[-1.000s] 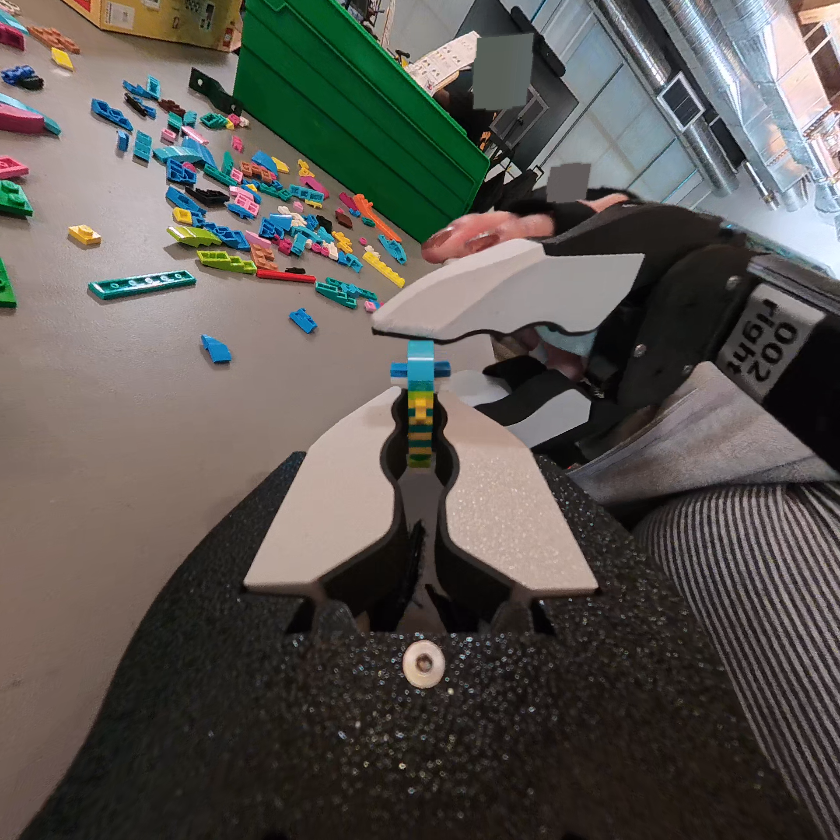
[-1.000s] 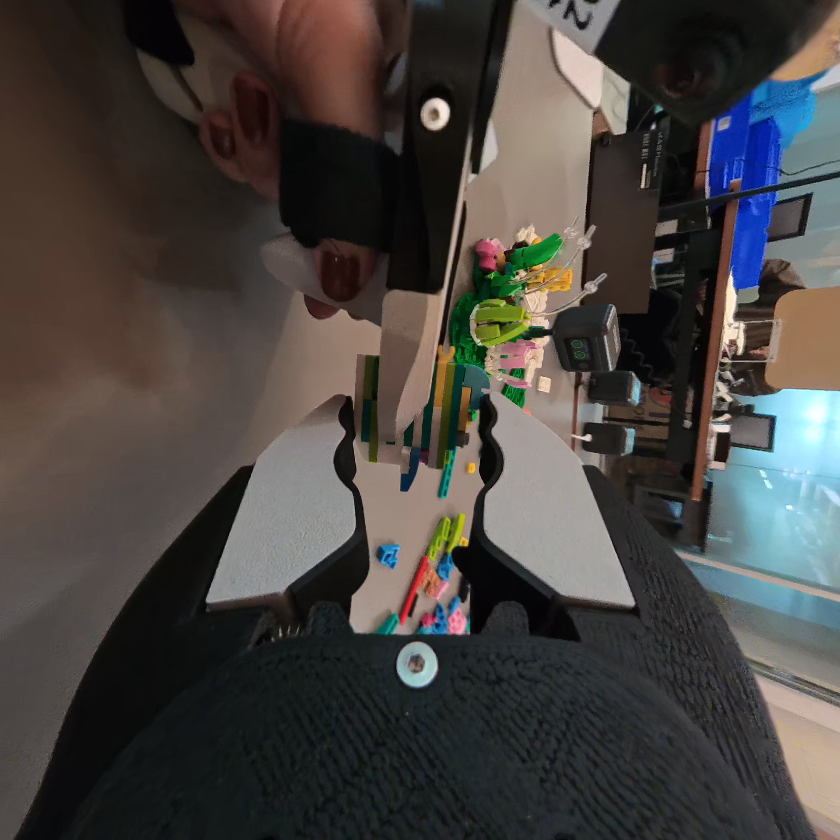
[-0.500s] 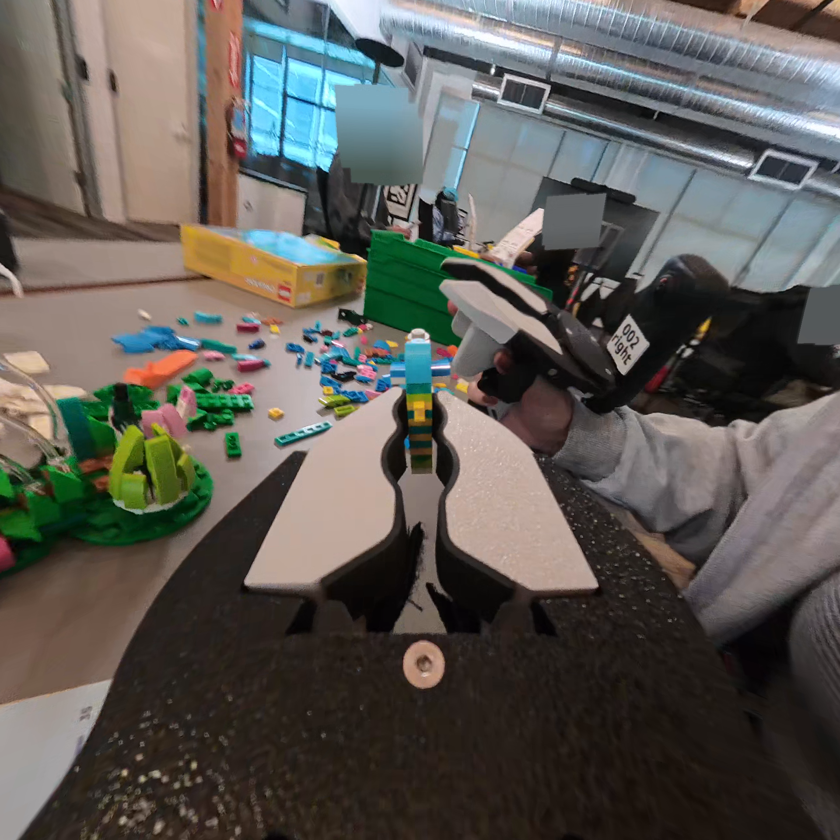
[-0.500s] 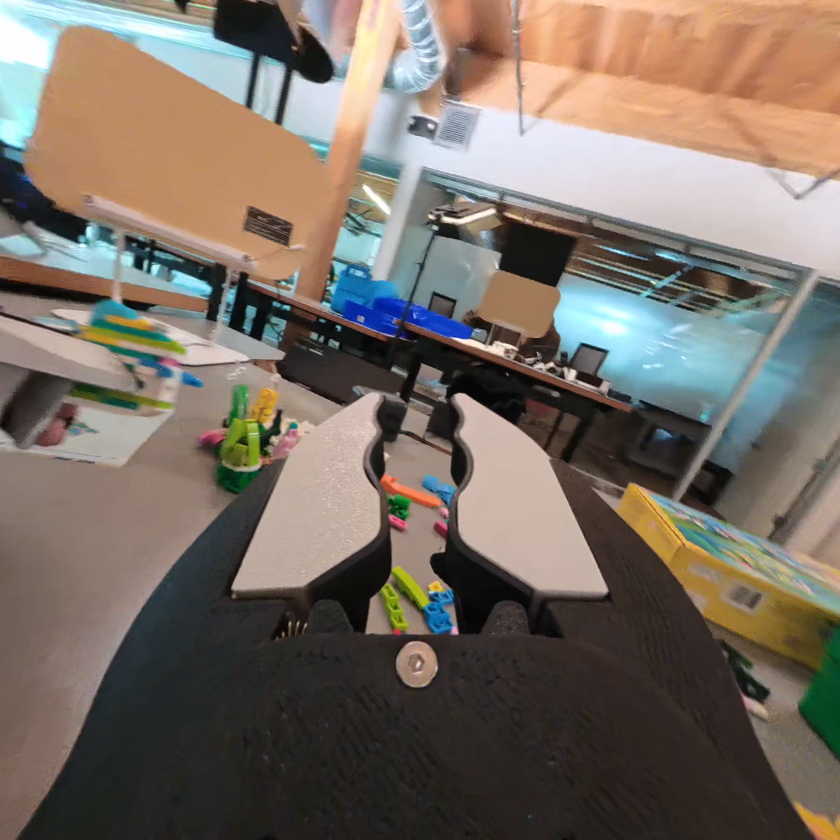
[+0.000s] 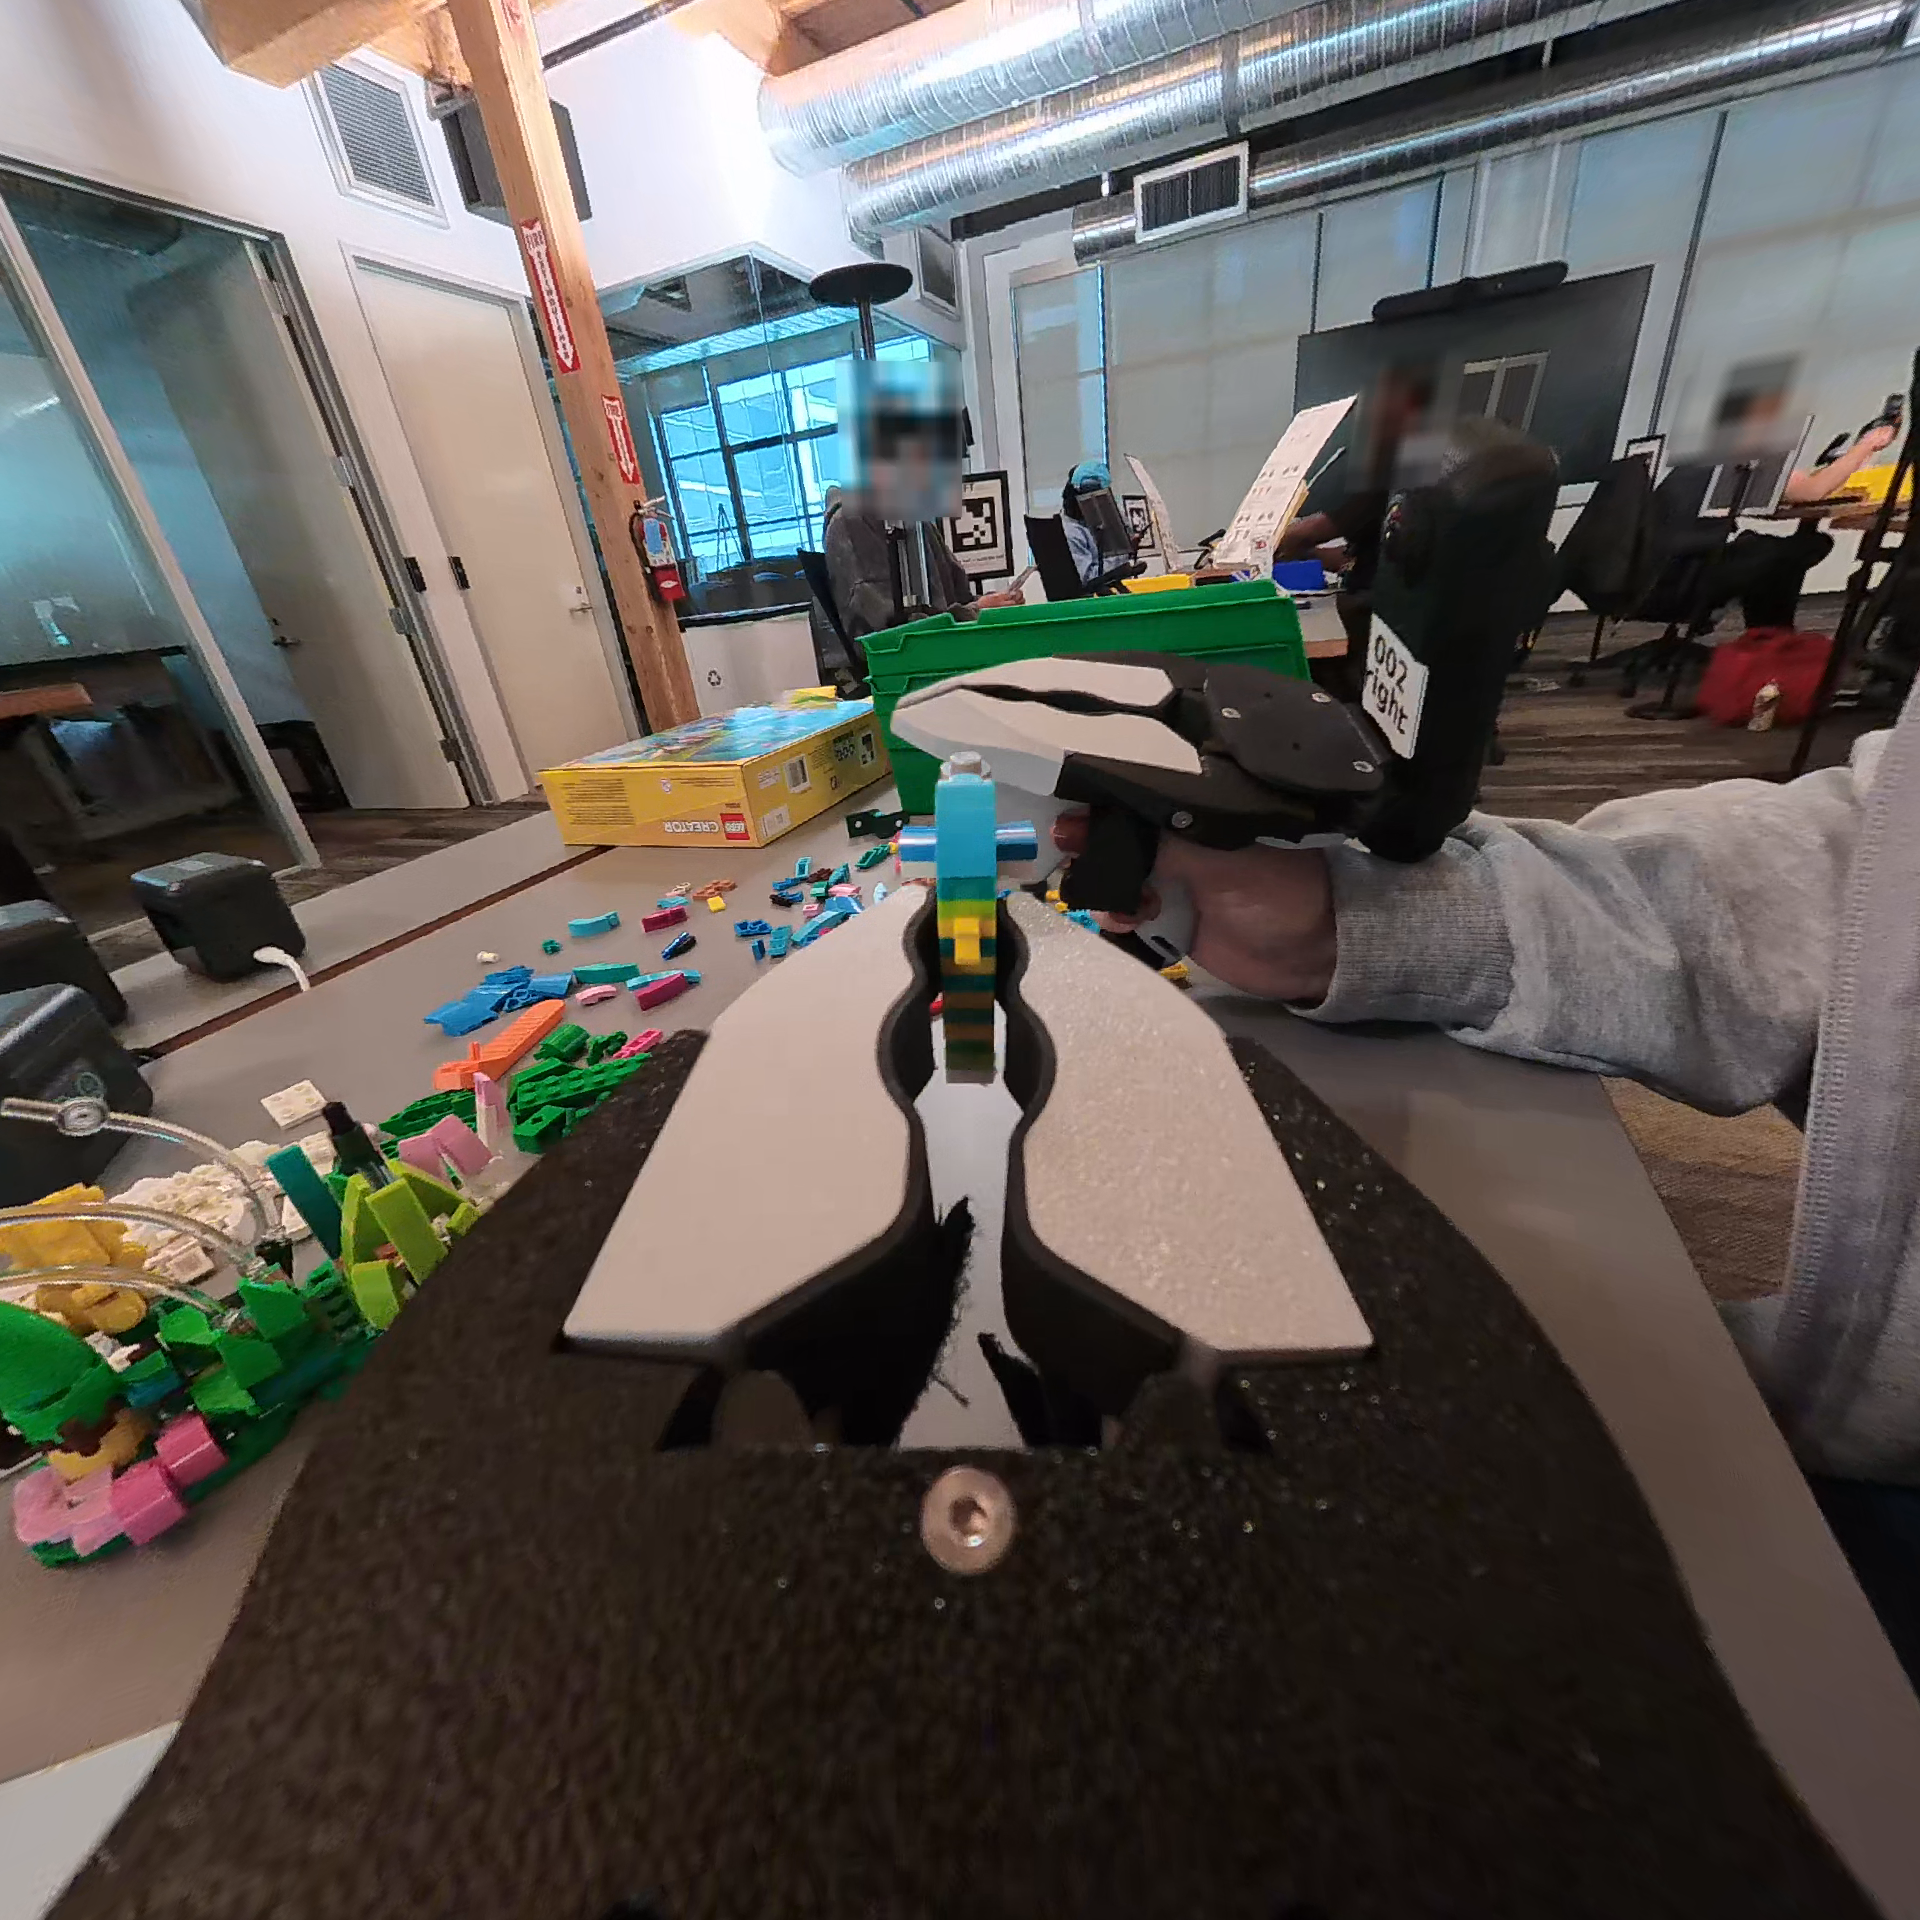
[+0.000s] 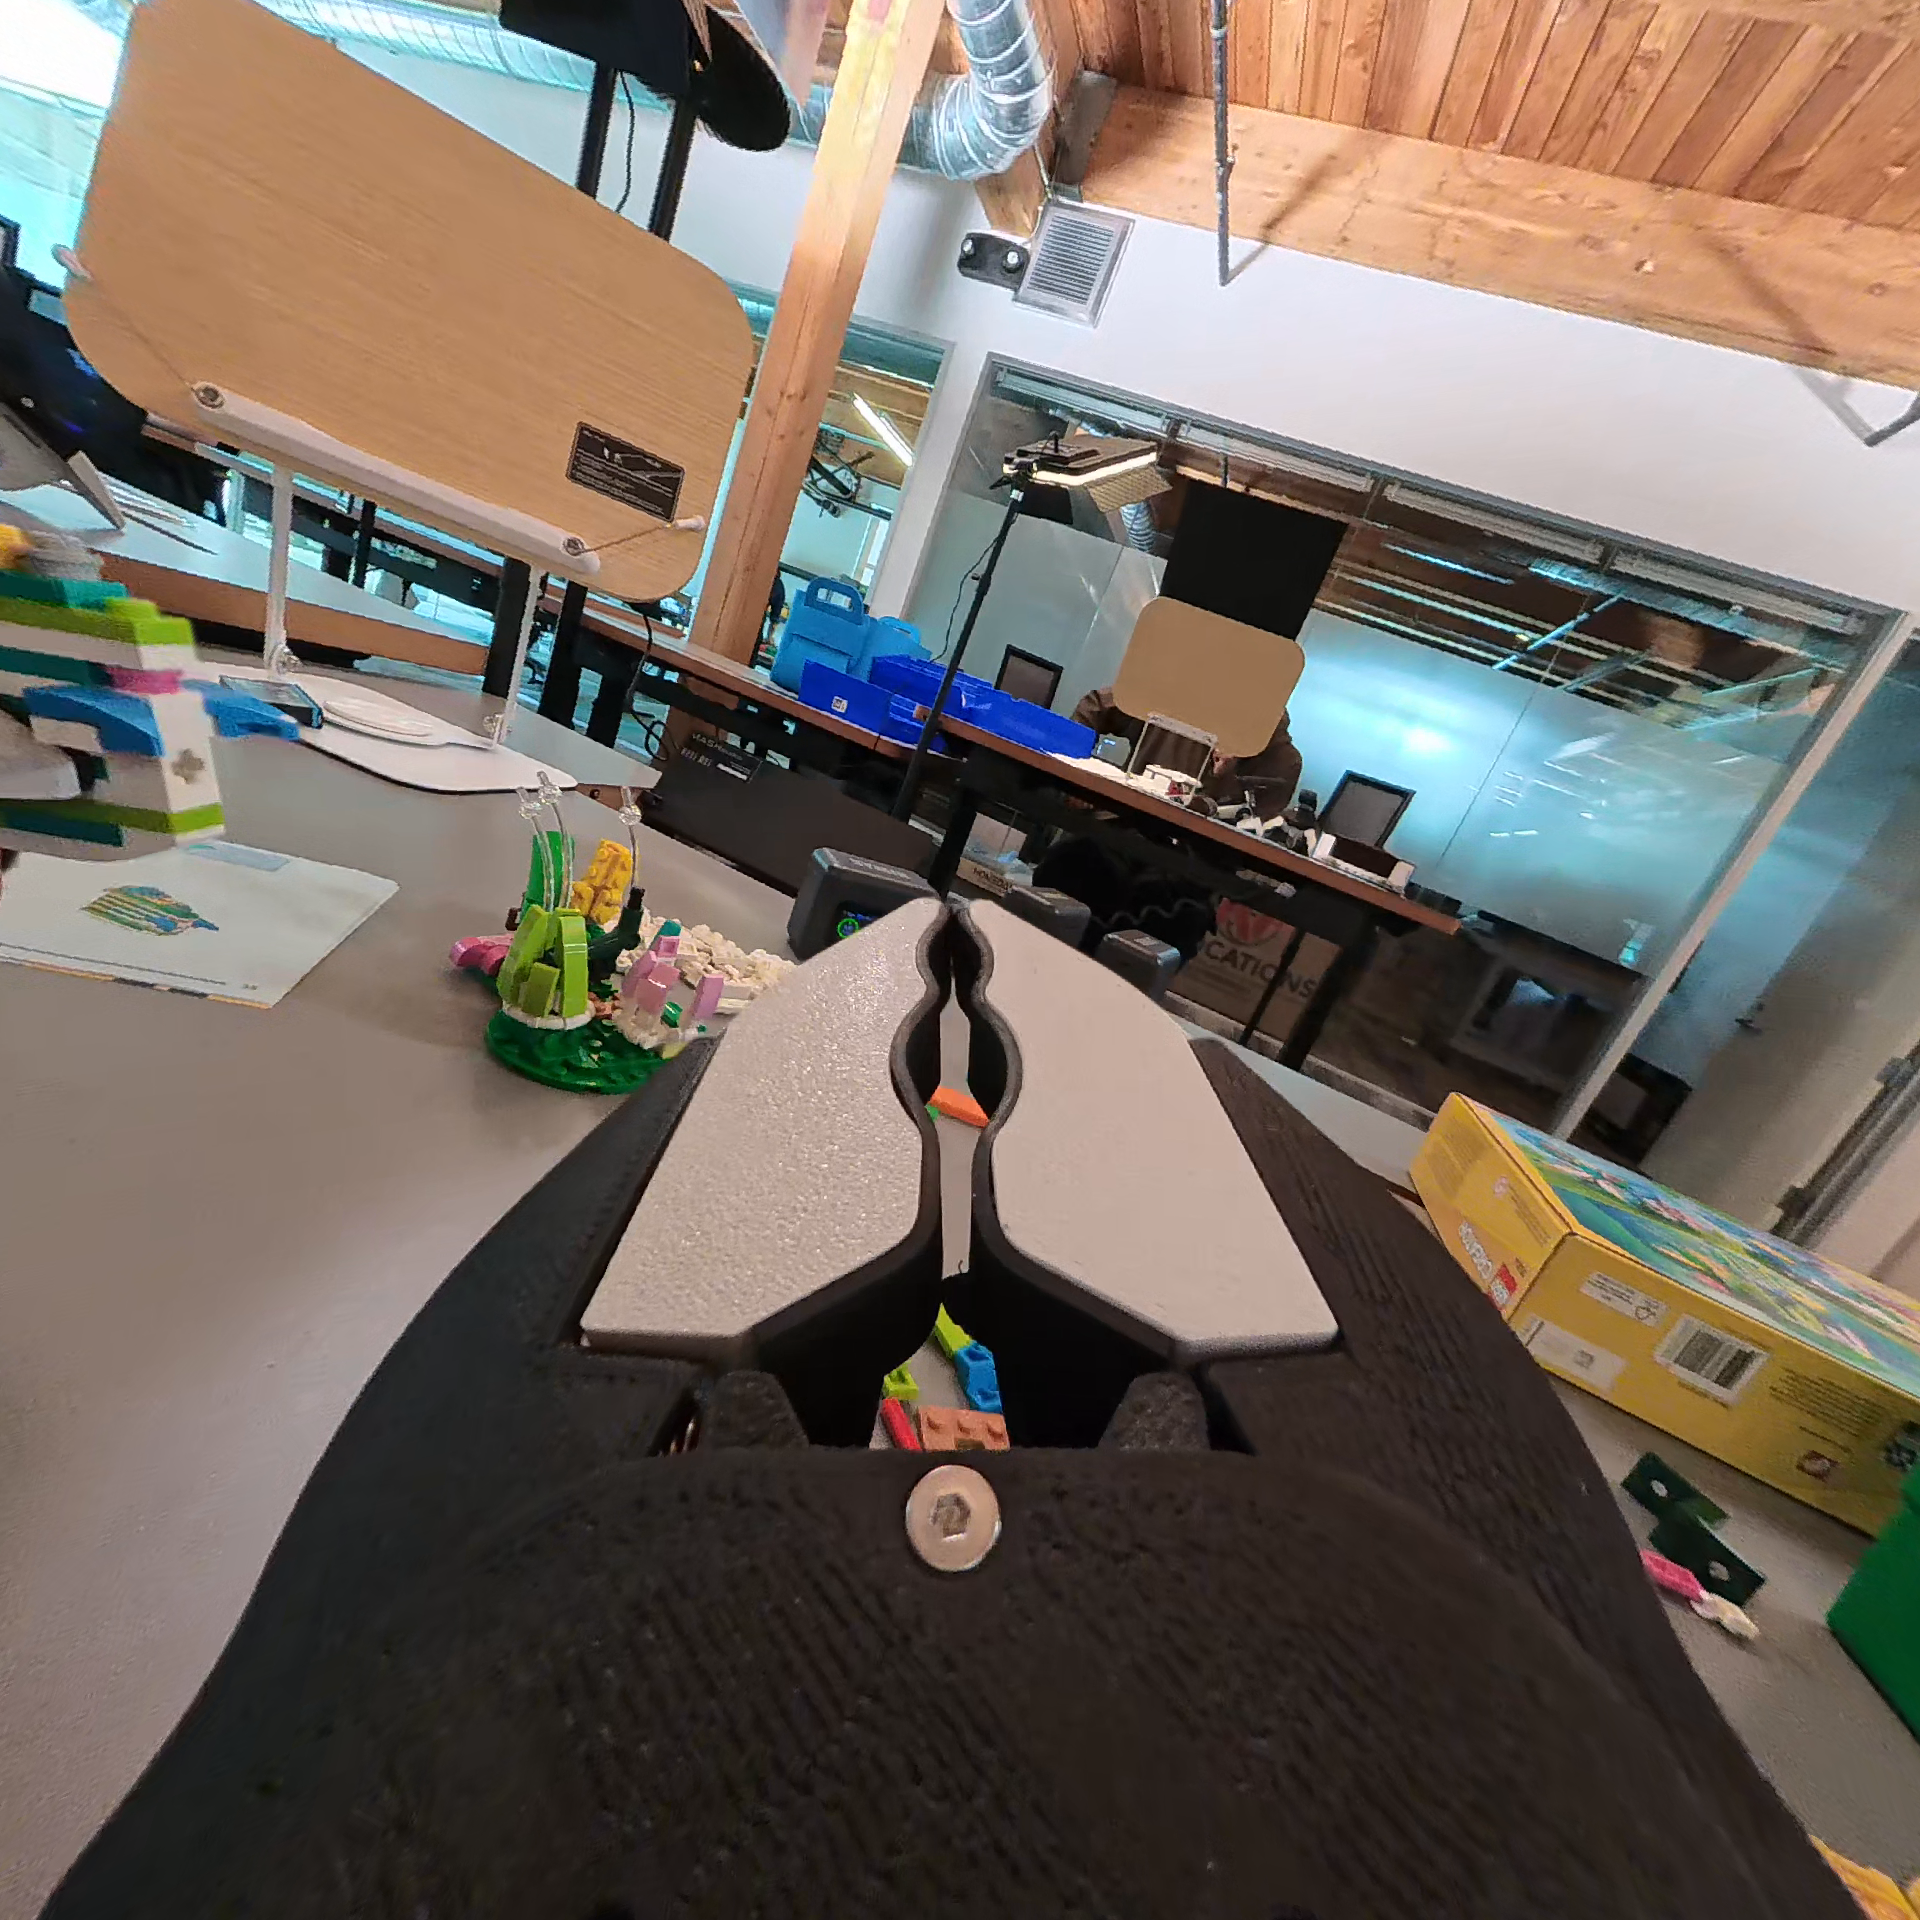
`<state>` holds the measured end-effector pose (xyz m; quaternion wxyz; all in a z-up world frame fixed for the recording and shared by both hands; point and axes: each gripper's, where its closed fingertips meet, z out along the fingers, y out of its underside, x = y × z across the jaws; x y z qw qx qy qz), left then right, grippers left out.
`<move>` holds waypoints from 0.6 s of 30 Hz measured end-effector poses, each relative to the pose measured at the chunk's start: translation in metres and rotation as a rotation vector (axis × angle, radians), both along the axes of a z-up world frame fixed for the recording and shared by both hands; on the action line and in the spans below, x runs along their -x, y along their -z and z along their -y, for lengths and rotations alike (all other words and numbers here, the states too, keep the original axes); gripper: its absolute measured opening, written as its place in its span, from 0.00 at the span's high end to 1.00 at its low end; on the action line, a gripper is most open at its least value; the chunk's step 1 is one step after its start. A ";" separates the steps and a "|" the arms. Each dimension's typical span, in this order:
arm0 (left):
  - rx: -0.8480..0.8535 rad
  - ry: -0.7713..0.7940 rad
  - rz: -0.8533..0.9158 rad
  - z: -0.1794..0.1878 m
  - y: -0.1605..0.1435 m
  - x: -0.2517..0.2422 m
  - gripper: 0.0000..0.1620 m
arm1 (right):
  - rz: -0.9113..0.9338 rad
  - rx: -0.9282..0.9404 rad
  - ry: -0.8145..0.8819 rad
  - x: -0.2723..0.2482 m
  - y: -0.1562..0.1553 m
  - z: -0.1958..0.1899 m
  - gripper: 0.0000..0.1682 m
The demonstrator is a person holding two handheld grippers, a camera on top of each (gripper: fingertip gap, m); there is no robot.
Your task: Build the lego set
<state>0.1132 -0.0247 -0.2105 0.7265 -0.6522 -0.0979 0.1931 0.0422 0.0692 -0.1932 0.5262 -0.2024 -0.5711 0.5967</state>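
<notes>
My left gripper (image 5: 966, 920) is shut on a small Lego assembly (image 5: 964, 831), a narrow stack of green, yellow and blue plates with a light blue top, held upright above the grey table (image 5: 1351, 1039). The same assembly shows at the left edge of the right wrist view (image 6: 104, 717). My right gripper (image 6: 951, 920) is shut and empty, its tips touching. In the left wrist view the right gripper (image 5: 920, 727) is held just behind and above the assembly, apart from it.
Loose bricks (image 5: 582, 987) lie scattered mid-table. A green flower build (image 5: 208, 1320) sits at the left (image 6: 582, 997). A yellow box (image 5: 717, 795) and a green crate (image 5: 1091, 644) stand behind. An instruction booklet (image 6: 177, 925) and a wooden stand (image 6: 416, 343) are at the left.
Both views have swung upright. My right gripper has drawn away from the assembly and closed from open to shut. My left gripper still holds the assembly.
</notes>
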 end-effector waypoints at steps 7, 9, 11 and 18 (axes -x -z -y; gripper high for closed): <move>-0.011 0.023 -0.013 -0.001 -0.002 -0.003 0.95 | 0.012 -0.004 0.017 0.001 0.003 -0.003 1.00; -0.010 0.026 -0.018 -0.001 -0.002 -0.004 0.95 | 0.012 -0.002 0.021 0.001 0.003 -0.004 1.00; -0.012 0.028 -0.018 -0.001 -0.002 -0.005 0.95 | 0.012 0.001 0.024 0.000 0.002 -0.005 1.00; -0.026 0.031 -0.009 0.001 -0.003 -0.004 0.95 | 0.016 -0.004 0.034 -0.001 0.004 -0.008 1.00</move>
